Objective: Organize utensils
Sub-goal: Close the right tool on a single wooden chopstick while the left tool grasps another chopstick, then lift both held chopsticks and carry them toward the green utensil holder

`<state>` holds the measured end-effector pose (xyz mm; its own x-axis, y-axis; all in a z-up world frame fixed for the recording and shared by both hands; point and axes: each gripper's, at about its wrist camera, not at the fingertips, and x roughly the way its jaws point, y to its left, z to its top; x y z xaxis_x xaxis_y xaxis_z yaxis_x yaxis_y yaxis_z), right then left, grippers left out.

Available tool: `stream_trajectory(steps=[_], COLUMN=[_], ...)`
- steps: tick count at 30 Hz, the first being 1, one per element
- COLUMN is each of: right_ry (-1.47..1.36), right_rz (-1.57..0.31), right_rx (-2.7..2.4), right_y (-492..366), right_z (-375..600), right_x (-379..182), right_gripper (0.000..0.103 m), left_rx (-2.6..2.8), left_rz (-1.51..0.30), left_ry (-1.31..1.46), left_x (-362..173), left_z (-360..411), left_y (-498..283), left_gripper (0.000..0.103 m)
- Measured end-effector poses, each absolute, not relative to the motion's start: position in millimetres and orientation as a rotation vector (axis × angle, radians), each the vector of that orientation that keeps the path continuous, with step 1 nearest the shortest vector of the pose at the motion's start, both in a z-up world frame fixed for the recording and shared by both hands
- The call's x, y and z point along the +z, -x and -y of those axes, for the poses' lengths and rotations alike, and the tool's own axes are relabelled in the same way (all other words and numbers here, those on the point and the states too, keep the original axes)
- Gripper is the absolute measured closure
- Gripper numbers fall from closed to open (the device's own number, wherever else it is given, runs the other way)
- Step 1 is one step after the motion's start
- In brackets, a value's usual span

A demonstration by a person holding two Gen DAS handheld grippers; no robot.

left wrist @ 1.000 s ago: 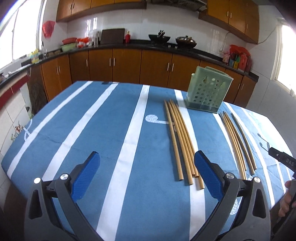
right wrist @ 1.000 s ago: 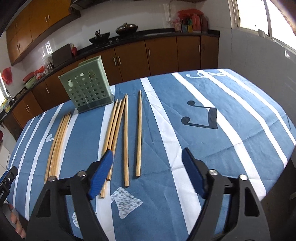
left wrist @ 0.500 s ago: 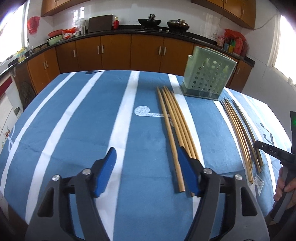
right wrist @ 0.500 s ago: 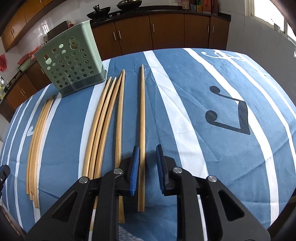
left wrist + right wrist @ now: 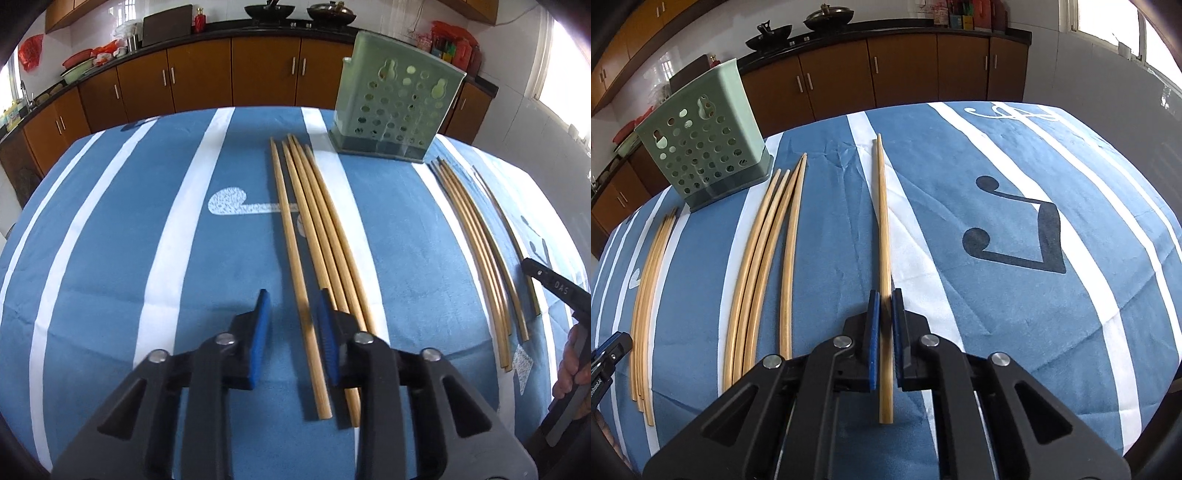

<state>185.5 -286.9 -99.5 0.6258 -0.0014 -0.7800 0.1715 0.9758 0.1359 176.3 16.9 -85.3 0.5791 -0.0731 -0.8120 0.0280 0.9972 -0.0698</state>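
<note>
My right tongs (image 5: 883,306) gripped a lone chopstick (image 5: 882,221) on the surface (image 5: 1034,295). My left tongs (image 5: 293,308) were closing around another stick (image 5: 295,258), pads not touching; rack (image 5: 395,110) at one o'clock.

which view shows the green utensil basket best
The left wrist view: the green utensil basket stands nearer the middle, its holed front wall facing the camera, lit from behind so the holes glow. The right wrist view shows it at the left, turned at an angle and leaning from fisheye distortion, though fully in frame.
</note>
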Motion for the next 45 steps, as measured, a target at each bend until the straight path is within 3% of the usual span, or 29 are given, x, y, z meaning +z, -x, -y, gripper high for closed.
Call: stream_trajectory(steps=[5,18,45], right_ry=[-0.196,-0.197,-0.16], right_rz=[-0.894,-0.886,-0.856], right_rx=[-0.091,-0.143,-0.122], right_y=[-189,-224,-208], right_z=[285,305,300], right_x=[-99,-101,-104], right_gripper=[0.096,0.096,0.096], left_rx=[-0.048,-0.008,0.003], left_rz=[-0.947,-0.914,-0.897], left_ry=[0.044,0.101,0.045], left_x=[-87,-88,-90], left_z=[-21,-90,-86], left_y=[-180,-236,-210], left_gripper=[0.095,0.095,0.095])
